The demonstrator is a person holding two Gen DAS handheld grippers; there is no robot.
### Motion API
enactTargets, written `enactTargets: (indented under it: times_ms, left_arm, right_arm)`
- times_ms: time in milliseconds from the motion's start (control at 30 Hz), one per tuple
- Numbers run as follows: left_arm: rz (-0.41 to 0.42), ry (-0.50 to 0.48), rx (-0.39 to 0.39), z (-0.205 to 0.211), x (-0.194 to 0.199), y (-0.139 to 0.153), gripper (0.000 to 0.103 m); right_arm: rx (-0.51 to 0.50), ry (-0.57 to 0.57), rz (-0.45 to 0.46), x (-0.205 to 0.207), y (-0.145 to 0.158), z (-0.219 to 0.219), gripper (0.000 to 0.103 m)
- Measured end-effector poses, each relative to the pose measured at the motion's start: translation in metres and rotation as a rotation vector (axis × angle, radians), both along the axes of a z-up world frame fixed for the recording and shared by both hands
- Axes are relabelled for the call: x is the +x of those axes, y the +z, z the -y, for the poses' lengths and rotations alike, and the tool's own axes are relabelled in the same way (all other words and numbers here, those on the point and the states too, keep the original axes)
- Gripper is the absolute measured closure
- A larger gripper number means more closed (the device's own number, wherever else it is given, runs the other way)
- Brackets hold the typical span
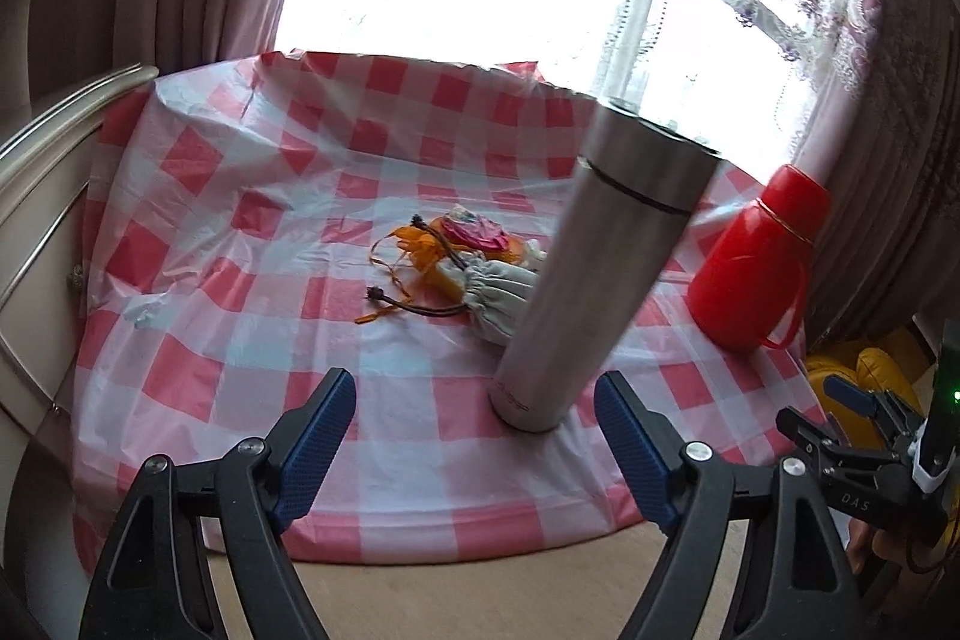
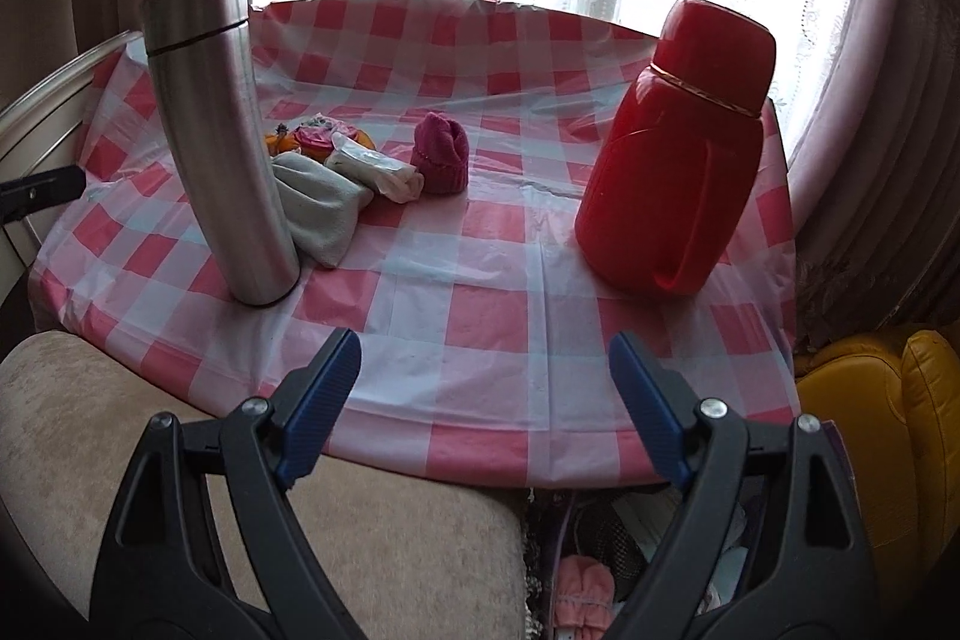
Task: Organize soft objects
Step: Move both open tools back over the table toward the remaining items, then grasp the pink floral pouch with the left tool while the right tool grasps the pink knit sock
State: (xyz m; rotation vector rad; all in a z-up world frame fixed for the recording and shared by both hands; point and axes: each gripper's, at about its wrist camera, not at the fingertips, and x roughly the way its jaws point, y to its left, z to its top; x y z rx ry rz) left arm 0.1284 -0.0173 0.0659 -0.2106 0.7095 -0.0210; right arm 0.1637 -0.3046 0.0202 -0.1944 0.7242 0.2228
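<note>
Soft things lie in a small heap mid-table: a grey drawstring pouch, an orange mesh bag, a pink flowery piece, a rolled white cloth and a magenta knitted hat. My left gripper is open and empty at the table's near edge, in front of the steel flask. My right gripper is open and empty at the near edge; it also shows at the right of the left wrist view.
A tall steel flask stands near the front, partly hiding the heap. A red thermos jug stands at the right. The checked tablecloth covers the round table. A beige cushion, a yellow seat and an open bag with pink mittens lie below.
</note>
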Motion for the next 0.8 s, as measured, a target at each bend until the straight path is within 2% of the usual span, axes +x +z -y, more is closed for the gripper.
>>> enactTargets:
  times_ms: [267, 500, 633, 800]
  left_arm:
    - [-0.028, 0.045, -0.036, -0.035, 0.044, -0.005, 0.024]
    - [-0.06, 0.053, -0.088, -0.055, 0.1, -0.011, 0.033]
    - [-0.077, 0.042, -0.125, -0.06, 0.134, -0.016, 0.034]
    - [-0.114, -0.027, -0.091, -0.054, 0.184, -0.027, 0.034]
  right_arm:
    - [-0.028, -0.007, -0.037, 0.031, -0.016, -0.011, 0.016]
    - [-0.02, -0.017, -0.043, 0.07, -0.02, -0.022, 0.016]
    - [-0.017, -0.016, -0.04, 0.098, -0.02, -0.034, 0.016]
    - [-0.002, -0.001, -0.036, 0.132, -0.019, -0.048, 0.016]
